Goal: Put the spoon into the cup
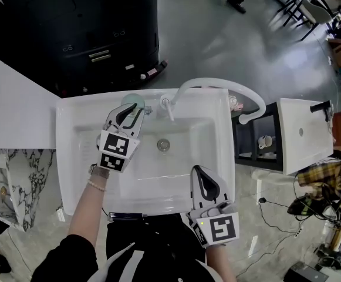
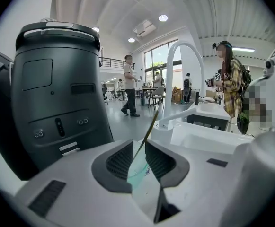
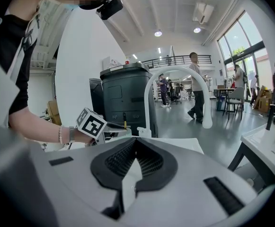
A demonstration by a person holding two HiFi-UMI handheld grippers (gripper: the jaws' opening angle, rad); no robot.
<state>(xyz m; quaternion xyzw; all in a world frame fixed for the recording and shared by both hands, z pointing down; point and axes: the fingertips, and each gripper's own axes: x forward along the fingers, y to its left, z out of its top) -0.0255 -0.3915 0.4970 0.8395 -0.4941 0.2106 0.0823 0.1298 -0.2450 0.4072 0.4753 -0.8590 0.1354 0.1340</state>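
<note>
A translucent teal cup point(image 1: 130, 100) stands on the back left corner of the white sink point(image 1: 176, 178). My left gripper point(image 1: 136, 108) reaches over it. In the left gripper view the cup point(image 2: 139, 171) shows through the gap between the jaws point(image 2: 139, 144). A thin golden spoon handle point(image 2: 149, 126) slants up out of it, and the jaws stand apart, not pressing on the handle. My right gripper point(image 1: 198, 170) rests over the sink's front right, shut and empty, its tips meeting point(image 3: 136, 142). From there the spoon handle point(image 3: 124, 125) shows small beside the left gripper's marker cube point(image 3: 92, 125).
A white arched faucet point(image 1: 217, 86) rises from the sink's back rim, with the drain point(image 1: 164, 145) below it. A large black machine point(image 1: 88, 28) stands behind the sink. A second white basin point(image 1: 302, 135) sits to the right. People stand and walk in the hall point(image 2: 129, 84) beyond.
</note>
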